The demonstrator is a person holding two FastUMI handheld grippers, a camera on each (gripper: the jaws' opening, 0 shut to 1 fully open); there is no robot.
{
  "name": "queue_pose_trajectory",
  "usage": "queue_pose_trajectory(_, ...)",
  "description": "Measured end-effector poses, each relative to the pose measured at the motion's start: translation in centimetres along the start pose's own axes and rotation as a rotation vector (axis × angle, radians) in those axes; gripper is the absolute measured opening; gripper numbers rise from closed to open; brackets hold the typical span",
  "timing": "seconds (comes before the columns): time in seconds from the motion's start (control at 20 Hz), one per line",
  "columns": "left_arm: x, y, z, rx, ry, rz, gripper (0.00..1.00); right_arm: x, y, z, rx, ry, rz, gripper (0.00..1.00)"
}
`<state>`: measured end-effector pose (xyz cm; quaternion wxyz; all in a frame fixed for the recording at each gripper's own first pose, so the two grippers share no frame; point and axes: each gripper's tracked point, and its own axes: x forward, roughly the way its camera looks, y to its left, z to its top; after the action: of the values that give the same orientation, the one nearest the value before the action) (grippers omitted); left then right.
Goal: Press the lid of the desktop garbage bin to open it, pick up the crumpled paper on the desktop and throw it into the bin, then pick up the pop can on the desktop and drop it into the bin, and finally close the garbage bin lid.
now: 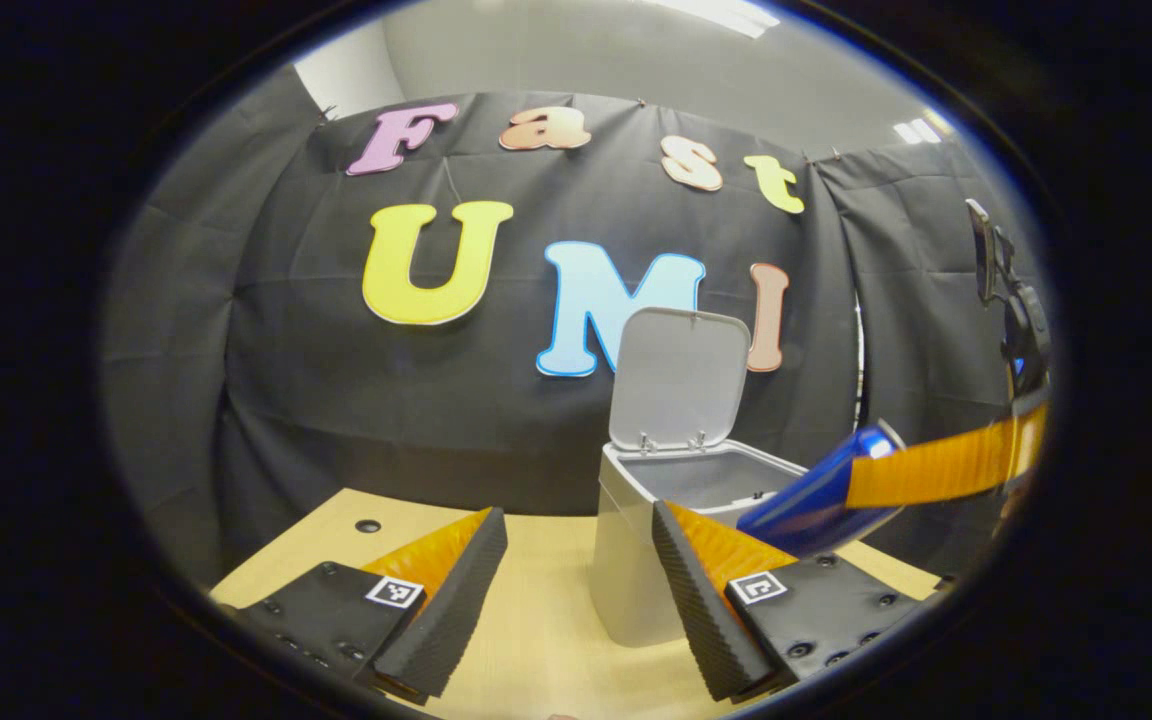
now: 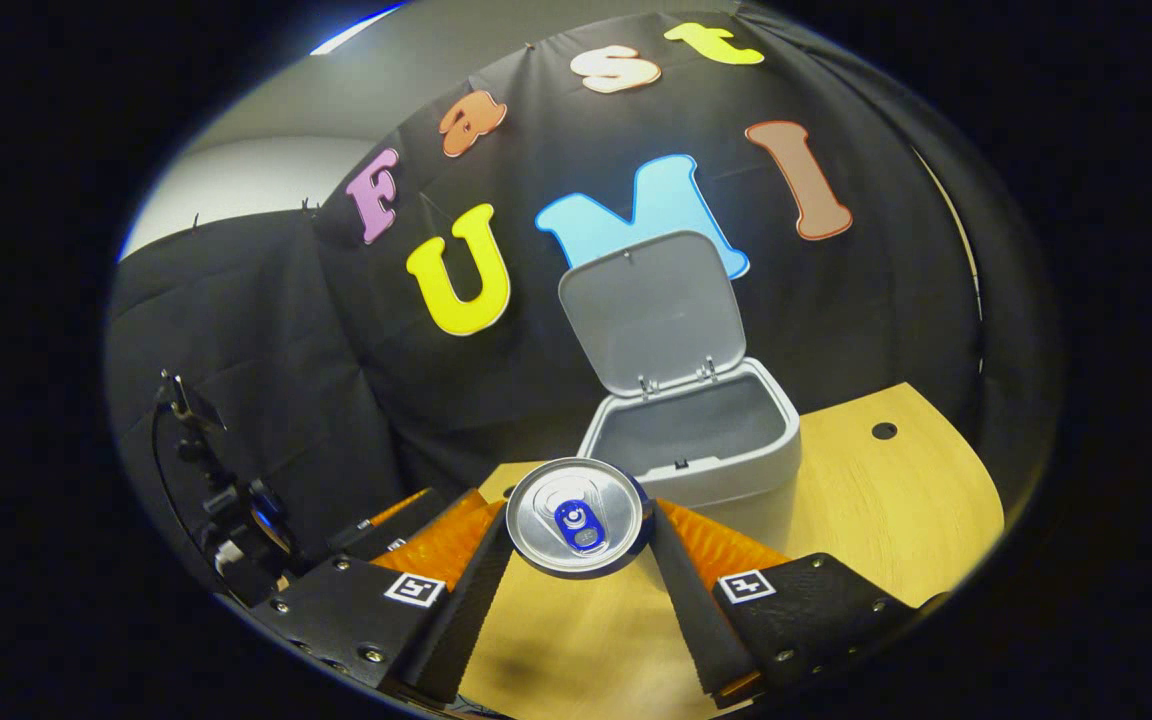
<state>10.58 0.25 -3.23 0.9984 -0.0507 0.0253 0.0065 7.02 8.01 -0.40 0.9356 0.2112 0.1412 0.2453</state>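
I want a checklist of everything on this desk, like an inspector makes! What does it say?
Surface: wooden table, with a small round hole.
Job's things: garbage bin stands on the table, lid raised upright; pop can off the table, near the bin's opening. Crumpled paper: nothing seen on the table.
Clutter: nothing seen.
Grippers: right gripper shut on the can; left gripper open, holding nothing, in front of the bin.
Cables: thin wires on a dark stand.
Surroundings: black cloth wall, ceiling lights above.
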Motion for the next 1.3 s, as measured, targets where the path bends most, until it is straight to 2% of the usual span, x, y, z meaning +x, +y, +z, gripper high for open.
queue_pose_trajectory(0.25,0.2,0.5,0.6,0.003,-0.016,0.01,0.96,0.8,0.0,3.0,0.002,-0.096,0.009,0.84)
queue_pose_trajectory(0.5,-0.1,0.8,1.2,0.013,-0.027,0.016,0.96,2.4,-1.3,3.9,-0.022,-0.131,-0.029,0.84)
queue_pose_trajectory(0.8,-0.3,0.4,1.3,0.016,-0.03,0.008,0.95,5.0,-2.8,3.4,-0.103,-0.133,-0.088,0.84)
queue_pose_trajectory(1.3,-0.7,0.7,1.2,0.025,-0.022,0.015,0.96,9.3,-3.9,0.6,-0.214,-0.023,-0.132,0.84)
